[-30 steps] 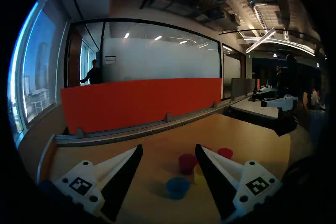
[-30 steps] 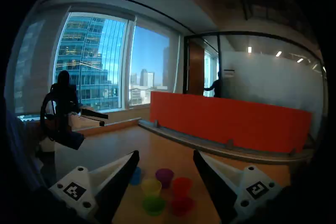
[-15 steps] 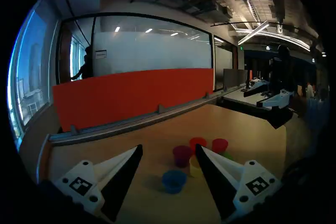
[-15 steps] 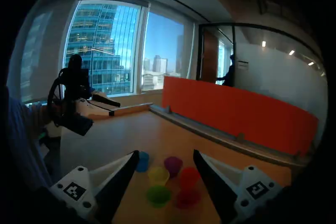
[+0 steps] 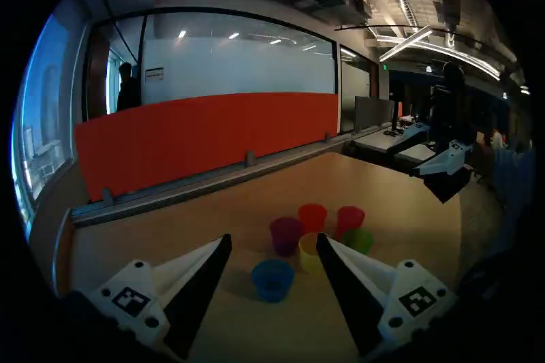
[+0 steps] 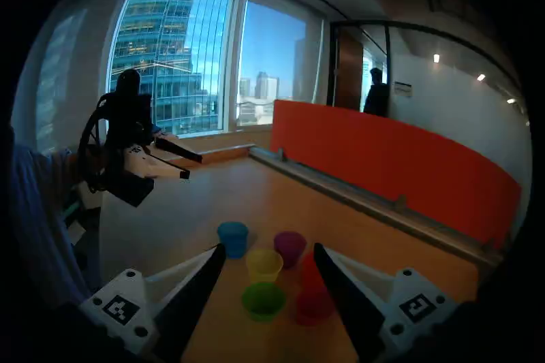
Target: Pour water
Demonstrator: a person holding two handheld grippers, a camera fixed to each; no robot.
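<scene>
Several small plastic cups stand in a cluster on the wooden table [image 5: 204, 213]. The left gripper view has a blue cup [image 5: 272, 280] nearest, then purple [image 5: 285, 235], yellow [image 5: 310, 252], orange-red [image 5: 313, 217], pink-red [image 5: 349, 221] and green [image 5: 357, 240]. My left gripper [image 5: 272, 238] hangs open above and short of them. My right gripper [image 6: 268, 248] is open too, over the green cup [image 6: 263, 300], yellow cup [image 6: 263, 265], purple cup [image 6: 290, 247], blue cup [image 6: 233, 238] and two red cups [image 6: 312, 288]. Neither holds anything. Each gripper also appears farther off: right gripper [image 5: 439, 162], left gripper [image 6: 146, 159].
An orange divider panel [image 5: 204, 131] on a metal rail runs along the table's far edge. Tall windows [image 6: 177, 63] lie beyond it, and a glass wall where a person [image 6: 377, 94] stands. A blue sleeve [image 6: 34, 220] holds the left gripper. Bare tabletop surrounds the cups.
Both cameras have dipped and drawn nearer the table, so the cups sit higher and larger in both views. More cups have come into the left gripper view. Both grippers stay open.
</scene>
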